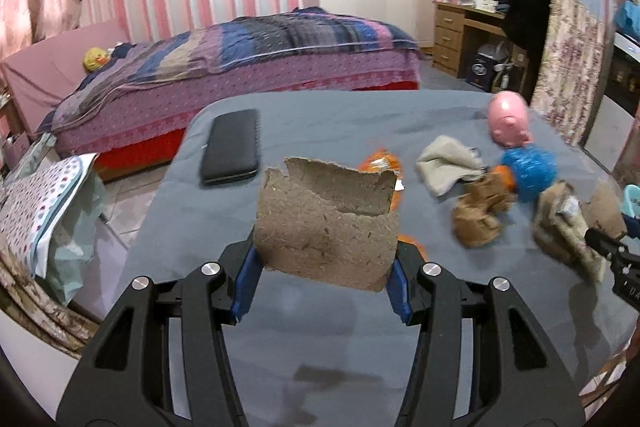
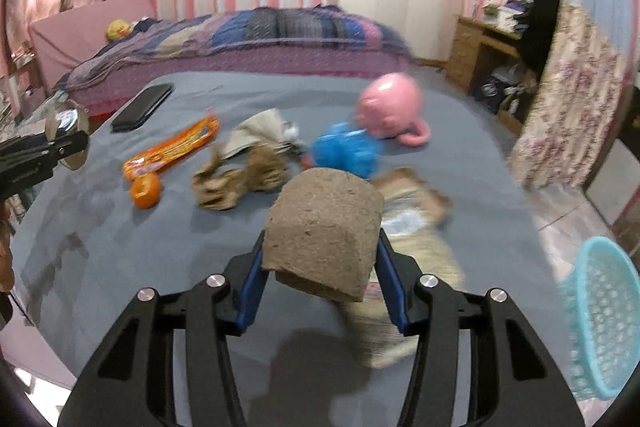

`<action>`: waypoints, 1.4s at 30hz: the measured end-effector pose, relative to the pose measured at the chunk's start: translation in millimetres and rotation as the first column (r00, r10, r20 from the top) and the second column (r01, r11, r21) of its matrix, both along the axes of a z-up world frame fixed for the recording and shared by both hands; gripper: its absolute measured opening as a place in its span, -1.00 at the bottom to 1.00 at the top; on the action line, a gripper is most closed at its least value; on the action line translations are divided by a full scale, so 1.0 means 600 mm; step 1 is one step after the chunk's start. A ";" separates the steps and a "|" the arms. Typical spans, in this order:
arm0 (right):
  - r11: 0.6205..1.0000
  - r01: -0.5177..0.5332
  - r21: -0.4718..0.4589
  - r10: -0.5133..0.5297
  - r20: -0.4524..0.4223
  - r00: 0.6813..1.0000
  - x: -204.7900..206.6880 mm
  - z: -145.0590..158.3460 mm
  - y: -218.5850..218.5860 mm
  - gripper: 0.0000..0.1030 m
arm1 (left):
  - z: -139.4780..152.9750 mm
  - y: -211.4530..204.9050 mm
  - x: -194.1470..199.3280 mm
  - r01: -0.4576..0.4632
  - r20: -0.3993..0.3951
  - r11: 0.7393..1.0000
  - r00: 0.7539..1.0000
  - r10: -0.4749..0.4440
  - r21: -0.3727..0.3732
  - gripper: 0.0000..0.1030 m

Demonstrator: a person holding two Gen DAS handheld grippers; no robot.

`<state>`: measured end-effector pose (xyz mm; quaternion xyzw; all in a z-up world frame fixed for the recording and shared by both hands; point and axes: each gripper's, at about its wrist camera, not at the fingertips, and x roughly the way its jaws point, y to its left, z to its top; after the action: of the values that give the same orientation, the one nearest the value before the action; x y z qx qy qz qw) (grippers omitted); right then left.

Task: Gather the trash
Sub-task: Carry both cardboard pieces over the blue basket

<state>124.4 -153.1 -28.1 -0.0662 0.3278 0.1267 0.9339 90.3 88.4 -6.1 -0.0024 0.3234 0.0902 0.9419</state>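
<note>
You are clamping left gripper (image 1: 326, 267) on torn cardboard scrap (image 1: 326, 223), right gripper (image 2: 320, 279) on curved cardboard piece (image 2: 324, 231), both lifted clear of grey table (image 2: 120, 267) for carrying. Turquoise basket (image 2: 604, 323) is sitting right of table, likely drop point. More crumpled paper (image 2: 236, 179) is lying mid-table.

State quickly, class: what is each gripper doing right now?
Left gripper: shut on a flat torn brown cardboard piece.
Right gripper: shut on a curved brown cardboard piece.
</note>
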 end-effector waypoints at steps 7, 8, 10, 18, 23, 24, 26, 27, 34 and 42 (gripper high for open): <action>0.990 0.144 0.003 -0.144 0.057 0.988 -0.016 0.035 -0.133 -0.02 | 0.027 -0.100 0.017 0.103 0.037 0.995 0.994 -0.103 0.000 0.01; 0.985 0.170 0.006 -0.170 0.063 0.983 -0.017 0.040 -0.154 -0.02 | 0.029 -0.115 0.020 0.118 0.040 0.993 0.992 -0.118 0.003 0.01; 0.978 0.207 0.011 -0.207 0.070 0.976 -0.020 0.044 -0.188 -0.02 | 0.035 -0.151 0.028 0.152 0.047 0.988 0.987 -0.152 0.008 0.01; 0.926 0.371 0.069 -0.374 0.051 0.926 -0.022 0.042 -0.332 -0.02 | 0.047 -0.298 0.061 0.285 0.061 0.959 0.957 -0.285 0.007 0.01; 0.876 0.477 0.074 -0.480 0.033 0.877 -0.027 0.028 -0.417 -0.02 | 0.044 -0.385 0.086 0.366 0.039 0.931 0.930 -0.365 -0.011 0.01; 0.865 0.495 0.078 -0.498 0.028 0.867 -0.029 0.026 -0.433 -0.02 | 0.044 -0.399 0.089 0.377 0.040 0.926 0.926 -0.376 -0.014 0.01; 0.841 0.533 0.090 -0.537 0.016 0.844 -0.033 0.020 -0.464 -0.02 | 0.049 -0.433 0.096 0.406 0.047 0.913 0.913 -0.405 -0.034 0.01; 0.829 0.551 0.094 -0.554 0.011 0.832 -0.036 0.017 -0.476 -0.02 | 0.052 -0.451 0.101 0.419 0.050 0.907 0.908 -0.416 -0.043 0.01; 0.750 0.653 0.106 -0.656 -0.001 0.754 -0.048 0.006 -0.558 -0.02 | 0.073 -0.599 0.118 0.545 0.056 0.837 0.838 -0.542 -0.052 0.01; 0.692 0.717 0.087 -0.719 -0.013 0.695 -0.075 -0.013 -0.629 -0.02 | 0.074 -0.745 0.114 0.652 0.090 0.755 0.758 -0.647 -0.069 0.01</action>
<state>79.1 -530.3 -36.0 0.1053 0.3115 -0.2348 0.9147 158.9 -358.5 38.5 0.0621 0.2795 -0.2578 0.9228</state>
